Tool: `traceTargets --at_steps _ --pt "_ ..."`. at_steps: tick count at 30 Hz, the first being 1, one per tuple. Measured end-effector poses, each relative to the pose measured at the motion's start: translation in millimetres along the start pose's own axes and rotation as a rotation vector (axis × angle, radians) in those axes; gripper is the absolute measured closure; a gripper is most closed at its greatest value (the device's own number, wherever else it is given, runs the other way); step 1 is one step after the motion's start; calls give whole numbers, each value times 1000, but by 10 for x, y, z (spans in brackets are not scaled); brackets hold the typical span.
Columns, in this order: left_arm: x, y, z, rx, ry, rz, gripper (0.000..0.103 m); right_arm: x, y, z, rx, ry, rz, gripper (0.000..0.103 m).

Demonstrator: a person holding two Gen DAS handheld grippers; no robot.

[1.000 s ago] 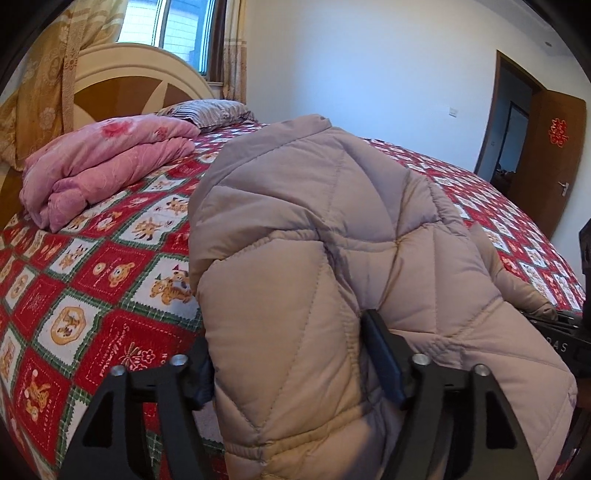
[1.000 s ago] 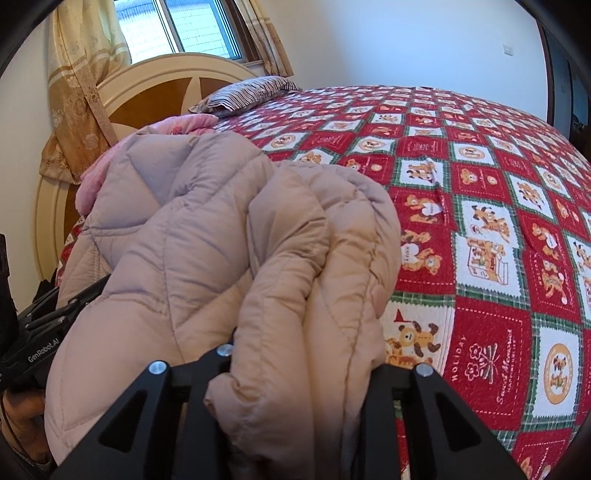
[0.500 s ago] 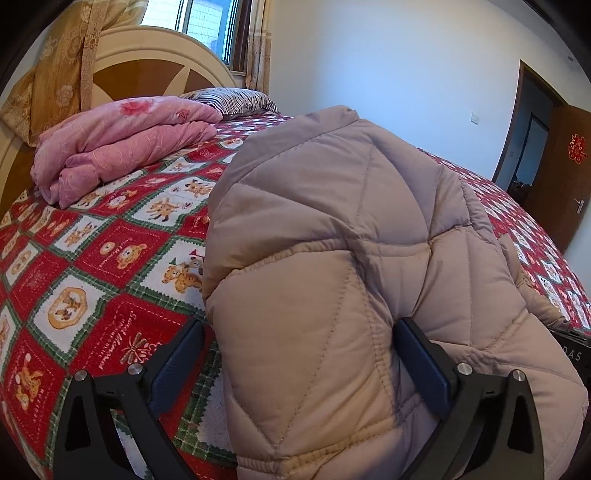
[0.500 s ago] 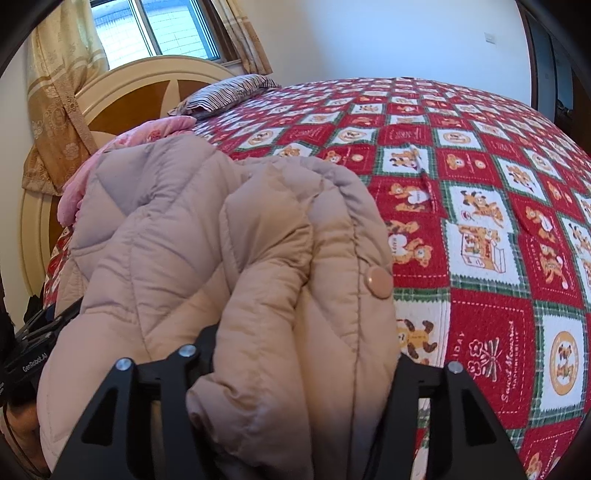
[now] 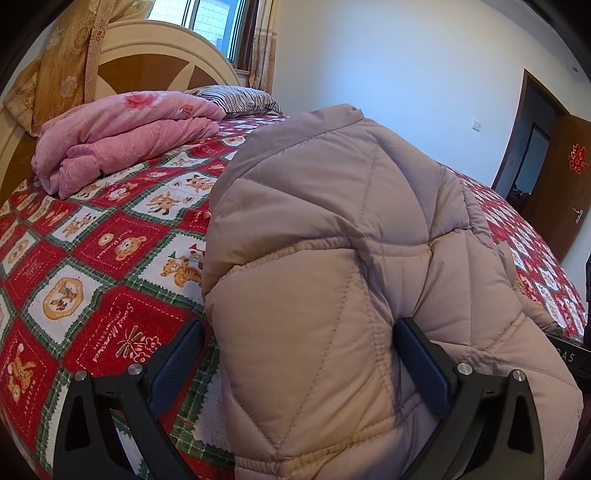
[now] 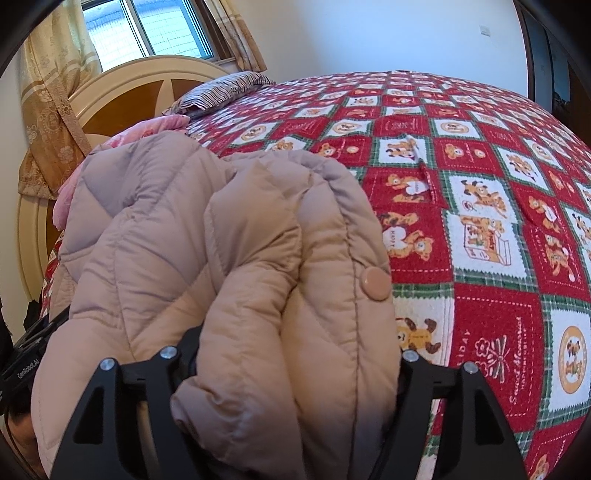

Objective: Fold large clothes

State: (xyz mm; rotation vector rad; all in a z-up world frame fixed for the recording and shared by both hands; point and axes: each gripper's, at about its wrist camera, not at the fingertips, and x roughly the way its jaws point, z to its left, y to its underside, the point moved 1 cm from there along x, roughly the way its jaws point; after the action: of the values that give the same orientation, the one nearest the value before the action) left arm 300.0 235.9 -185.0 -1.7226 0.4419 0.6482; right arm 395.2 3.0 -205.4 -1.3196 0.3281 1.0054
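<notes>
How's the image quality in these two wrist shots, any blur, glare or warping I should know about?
Left wrist view: sharp, soft daylight from the window, no glare; fisheye bows the brown door frame and darkens the corners. Right wrist view: equally sharp, the red patchwork bedspread bulges like a dome, and the beige quilted puffer jacket looms large, casting a soft shadow near the fingers.
</notes>
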Motion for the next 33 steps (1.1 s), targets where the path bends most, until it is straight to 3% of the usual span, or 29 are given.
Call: traceTargets --at_steps 3,6,8,11,16,21,33 --pt "-135 -35 0 -1 -32 -4 1 -38 -49 -4 0 8 10 27" --pt "-534 -88 -25 -9 -89 -69 1 -238 -76 -8 23 12 5 26" --pt "-885 -111 -35 -23 -86 -110 1 -543 -73 10 40 -4 -32 24" --pt "-1515 -69 -105 -17 -72 -171 1 -995 -24 82 24 -4 -96 13" --pt "-2118 69 -230 37 -73 -220 1 -1783 220 324 -52 -24 -207 11" --pt "-2306 21 -270 54 -70 -256 1 -2171 381 571 -114 -27 -280 6" --pt "-2435 36 -277 54 -36 -281 1 -2368 450 718 -155 -30 -319 6"
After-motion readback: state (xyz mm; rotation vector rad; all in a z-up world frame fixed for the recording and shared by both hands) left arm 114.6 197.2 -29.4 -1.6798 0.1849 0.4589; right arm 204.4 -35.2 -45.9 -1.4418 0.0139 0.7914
